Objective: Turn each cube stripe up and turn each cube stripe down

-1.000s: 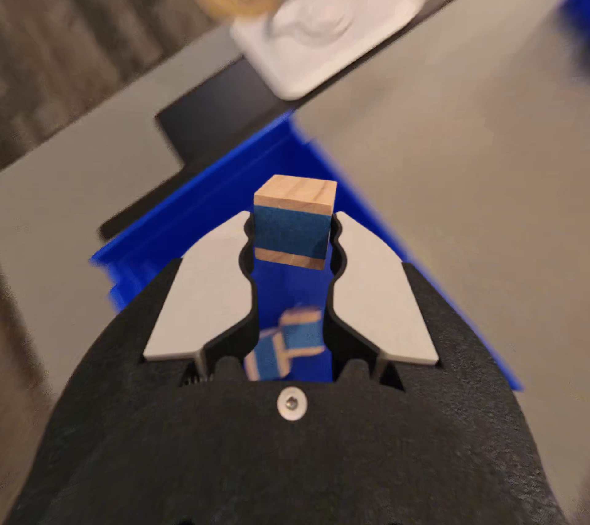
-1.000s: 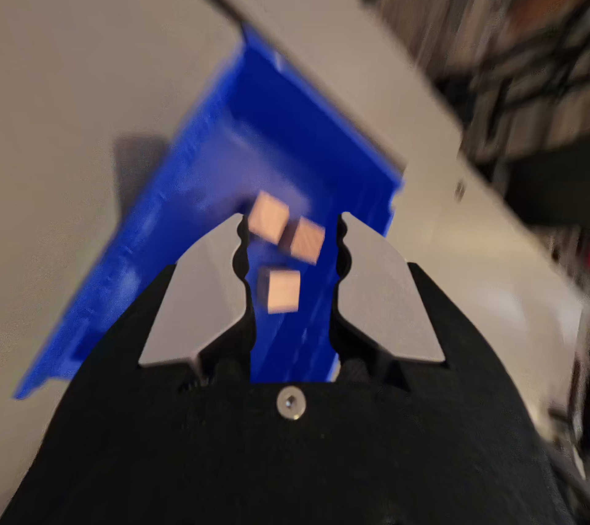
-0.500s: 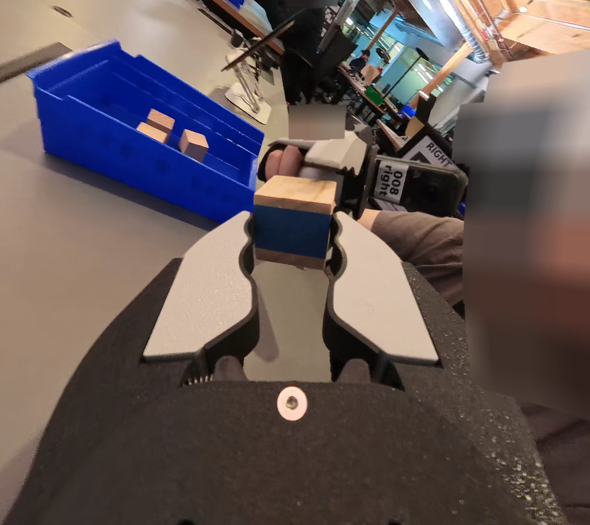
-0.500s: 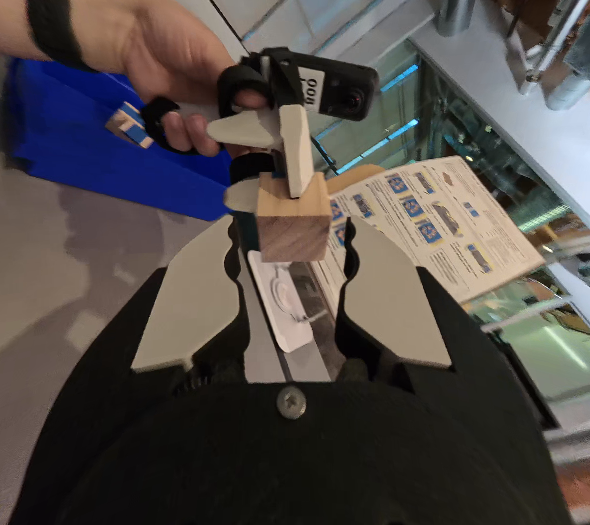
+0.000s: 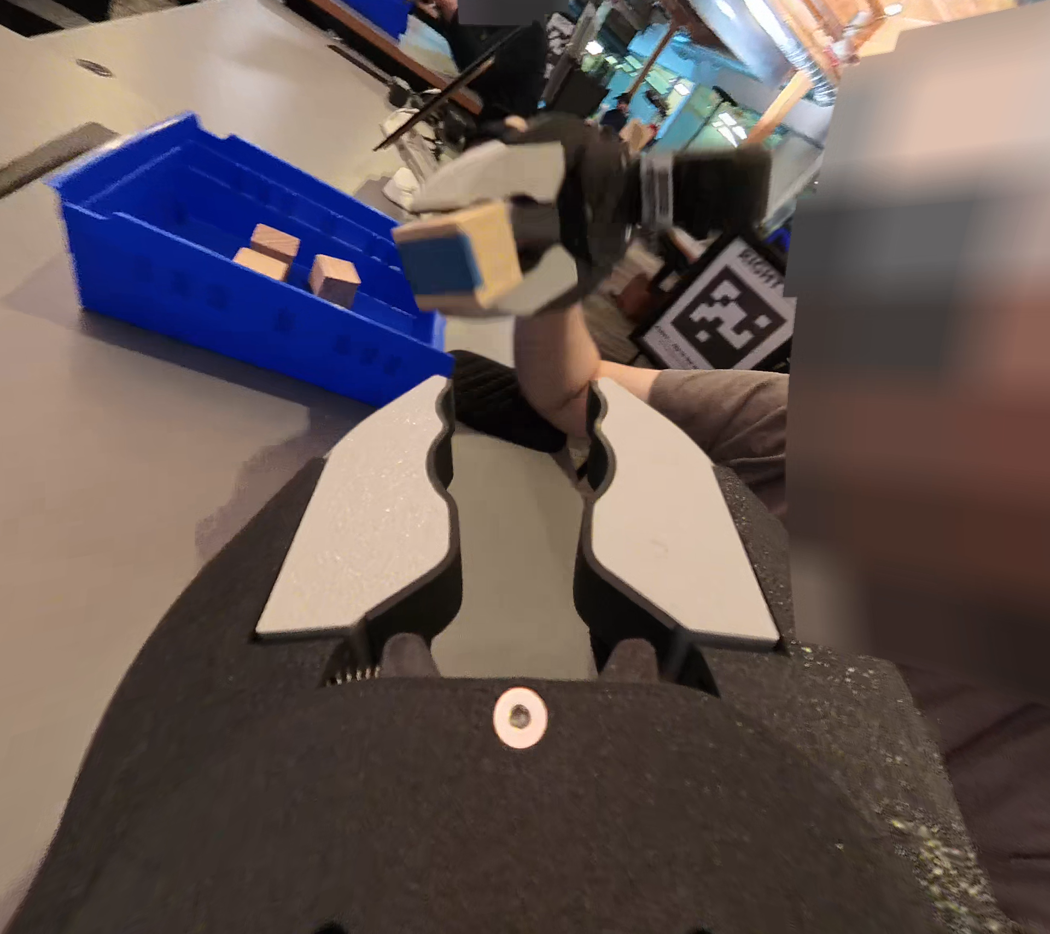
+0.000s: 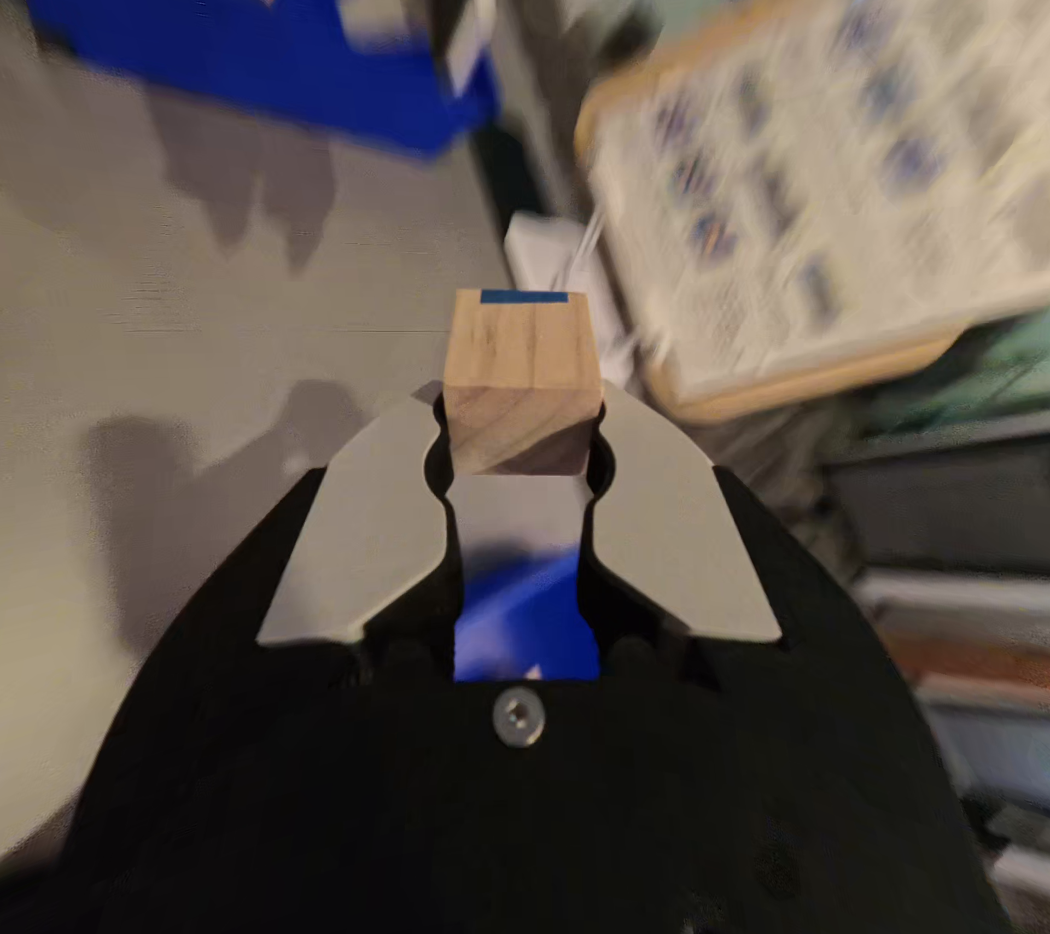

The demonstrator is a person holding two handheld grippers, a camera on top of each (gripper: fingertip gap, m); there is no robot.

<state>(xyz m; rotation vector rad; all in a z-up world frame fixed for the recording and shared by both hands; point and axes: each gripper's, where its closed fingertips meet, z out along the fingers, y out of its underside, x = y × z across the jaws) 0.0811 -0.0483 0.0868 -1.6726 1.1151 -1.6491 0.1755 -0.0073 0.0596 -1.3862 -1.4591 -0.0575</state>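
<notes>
Right gripper [image 6: 520, 412], grey-fingered on a black body, is clamped on a small wooden cube with a blue stripe [image 6: 521, 367], gripped by two opposite sides and held in the air above the grey table [image 5: 142, 452]. In the left wrist view this same cube [image 5: 460, 265] shows its blue stripe face turned toward the camera. Left gripper [image 5: 518, 418] stands with its fingers apart and nothing between them, hovering over the table. Blue plastic bin [image 5: 170, 282] rests on the table and contains three plain-faced wooden cubes [image 5: 295, 262] grouped close together. Right wrist view is heavily motion-blurred beyond the cube.
</notes>
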